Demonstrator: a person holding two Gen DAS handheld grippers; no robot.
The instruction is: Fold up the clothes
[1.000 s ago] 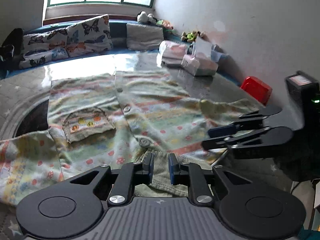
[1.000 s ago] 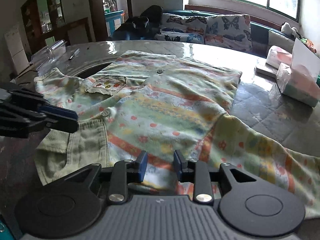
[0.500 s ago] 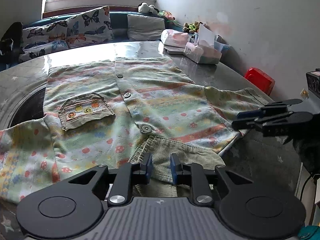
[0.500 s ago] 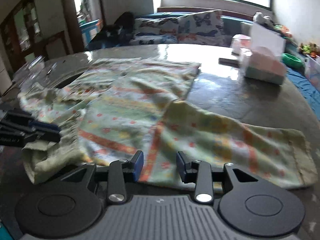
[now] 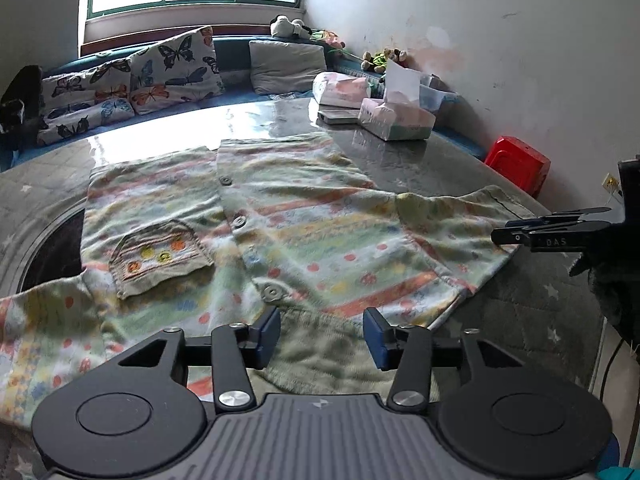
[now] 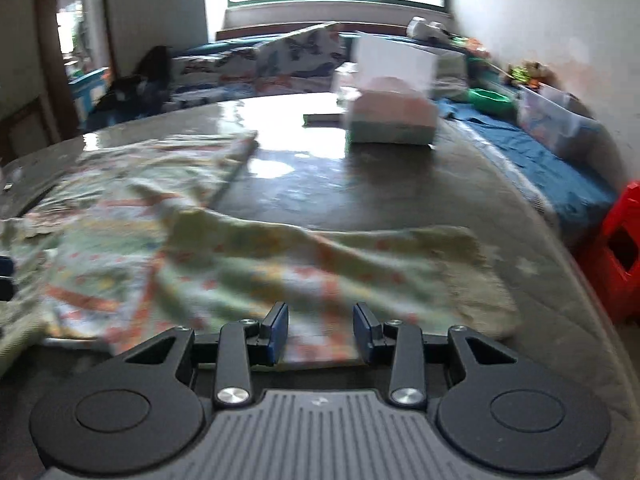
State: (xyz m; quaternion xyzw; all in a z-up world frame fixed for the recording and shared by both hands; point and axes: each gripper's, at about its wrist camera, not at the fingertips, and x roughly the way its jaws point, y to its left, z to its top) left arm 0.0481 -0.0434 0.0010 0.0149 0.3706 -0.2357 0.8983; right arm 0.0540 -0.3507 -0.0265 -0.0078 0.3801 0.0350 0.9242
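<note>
Shirt spread flat, front up, across dark tabletop, buttons down the middle, pocket on one half. Left hand-held gripper low over green collar at near edge, jaws just been opening, now apart, pads clear of cloth, collar lying between them. Right hand-held gripper above one sleeve, stretched out sideways on tabletop; jaws parted, nothing gripped, view blurred. Tissue boxes at far side, well apart from shirt.

Shirt on table, tissues behind.
</note>
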